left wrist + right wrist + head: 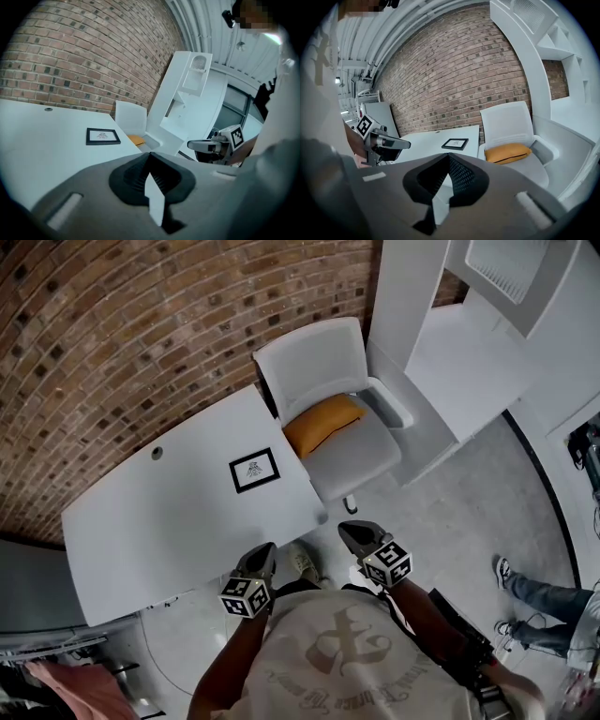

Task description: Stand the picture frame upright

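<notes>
Picture frame (254, 470) lies flat, seemingly face up, on white table (141, 540), near chair (314, 362). Left gripper (265, 551) and right gripper (349, 531) both closed, empty, short of table edge.

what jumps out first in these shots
A black picture frame lies flat on the white table, near its chair-side end. Beside the table an orange cushion sits on the white chair, brick wall behind. The left gripper and right gripper hang shut, short of the frame.
</notes>
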Available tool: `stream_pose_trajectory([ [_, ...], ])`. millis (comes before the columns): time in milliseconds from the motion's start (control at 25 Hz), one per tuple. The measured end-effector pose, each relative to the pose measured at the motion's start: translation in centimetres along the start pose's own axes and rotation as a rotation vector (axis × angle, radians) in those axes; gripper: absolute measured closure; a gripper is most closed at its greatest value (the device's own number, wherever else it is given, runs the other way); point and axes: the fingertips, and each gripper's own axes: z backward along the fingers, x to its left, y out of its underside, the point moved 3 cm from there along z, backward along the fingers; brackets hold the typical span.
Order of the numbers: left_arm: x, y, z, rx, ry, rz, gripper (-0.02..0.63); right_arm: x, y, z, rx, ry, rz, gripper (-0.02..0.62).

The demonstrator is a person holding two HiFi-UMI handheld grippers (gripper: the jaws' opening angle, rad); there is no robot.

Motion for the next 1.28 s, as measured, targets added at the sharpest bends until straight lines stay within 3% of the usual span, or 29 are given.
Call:
stream_pose_trajectory([
  [800, 7.7, -5.0, -4.9, -0.029, 0.020, 0.067, 0.603, -3.0, -7.0, -9.4, 0.045, -0.007, 0.060, 0.588],
  [1280, 10.5, -5.9, -6.0, -0.028, 0.045, 0.101, 0.603, -3.5, -8.2, -12.2, 0.097, 0.015, 0.074, 0.588],
])
